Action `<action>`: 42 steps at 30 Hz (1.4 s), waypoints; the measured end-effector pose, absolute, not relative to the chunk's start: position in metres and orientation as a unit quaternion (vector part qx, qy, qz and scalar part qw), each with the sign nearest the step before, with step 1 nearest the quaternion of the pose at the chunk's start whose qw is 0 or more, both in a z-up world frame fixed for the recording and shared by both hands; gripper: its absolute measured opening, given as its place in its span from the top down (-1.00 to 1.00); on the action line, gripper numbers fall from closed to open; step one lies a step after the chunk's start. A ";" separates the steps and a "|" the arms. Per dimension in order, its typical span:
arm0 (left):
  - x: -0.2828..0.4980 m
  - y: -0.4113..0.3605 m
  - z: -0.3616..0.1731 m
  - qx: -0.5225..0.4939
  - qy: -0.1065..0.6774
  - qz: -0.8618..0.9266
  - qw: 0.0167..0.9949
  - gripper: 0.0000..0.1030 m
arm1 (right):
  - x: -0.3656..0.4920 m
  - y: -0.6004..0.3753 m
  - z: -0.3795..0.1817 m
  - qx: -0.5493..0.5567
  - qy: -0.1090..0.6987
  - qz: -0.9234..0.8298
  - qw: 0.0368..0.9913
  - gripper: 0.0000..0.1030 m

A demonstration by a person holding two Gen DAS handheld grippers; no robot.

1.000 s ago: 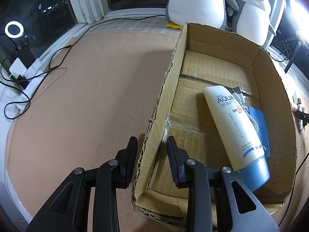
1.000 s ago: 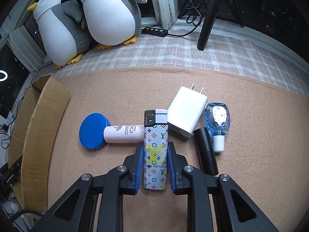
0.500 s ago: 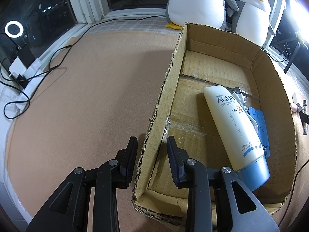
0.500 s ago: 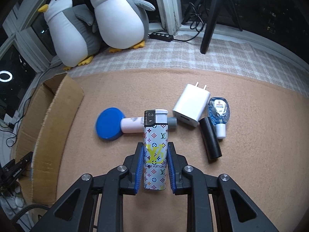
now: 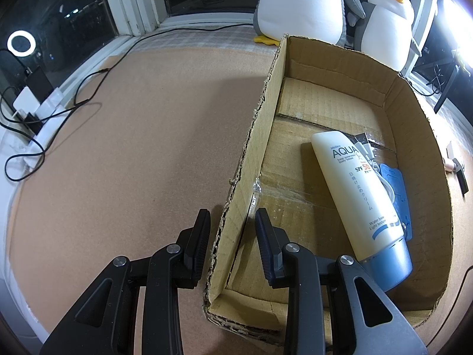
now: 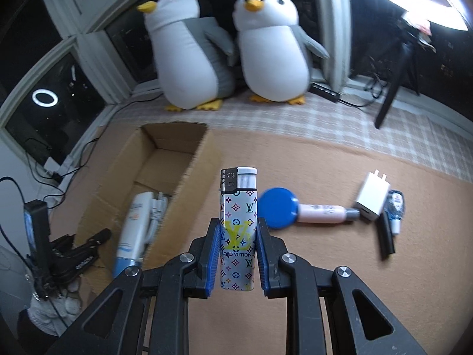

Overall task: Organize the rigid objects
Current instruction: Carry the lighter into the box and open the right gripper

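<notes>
Lighter (image 6: 238,230): clamped in the right claw (image 6: 238,248), lifted off the surface, long axis along the fingers, cap toward 12 o'clock.
Box (image 6: 165,159): at about 10 o'clock from the lighter, open top; sunscreen tube (image 6: 133,230) already inside.
Left claw (image 5: 230,236): fingers apart, straddling the box's near wall, gripping nothing.
Nearer arm: right, by my judgement; next move swings toward 10 o'clock.
Remaining items: blue-capped bottle (image 6: 295,211), charger (image 6: 372,196) at 3 o'clock.

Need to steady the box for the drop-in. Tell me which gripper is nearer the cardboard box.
Left. The left gripper straddles the cardboard box wall at its near corner, fingers open. The right gripper holds the lighter off to the box's right, apart from it.
</notes>
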State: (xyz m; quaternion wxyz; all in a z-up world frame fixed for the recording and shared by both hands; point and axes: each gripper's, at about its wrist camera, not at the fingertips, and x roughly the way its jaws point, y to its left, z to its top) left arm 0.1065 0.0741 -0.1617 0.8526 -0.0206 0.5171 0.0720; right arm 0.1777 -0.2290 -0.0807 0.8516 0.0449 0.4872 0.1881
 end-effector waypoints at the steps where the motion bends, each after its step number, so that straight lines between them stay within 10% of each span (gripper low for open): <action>1: 0.106 0.074 -0.162 -0.020 0.517 0.072 0.853 0.42 | 0.177 -0.221 -0.078 0.044 0.486 0.196 0.851 0.60; 38: 0.106 0.074 -0.162 -0.022 0.517 0.072 0.853 0.42 | 0.180 -0.108 -0.096 -0.003 0.499 0.267 0.825 0.60; 42: 0.107 0.073 -0.163 -0.022 0.517 0.072 0.853 0.42 | 0.180 -0.107 -0.095 -0.003 0.498 0.268 0.825 0.14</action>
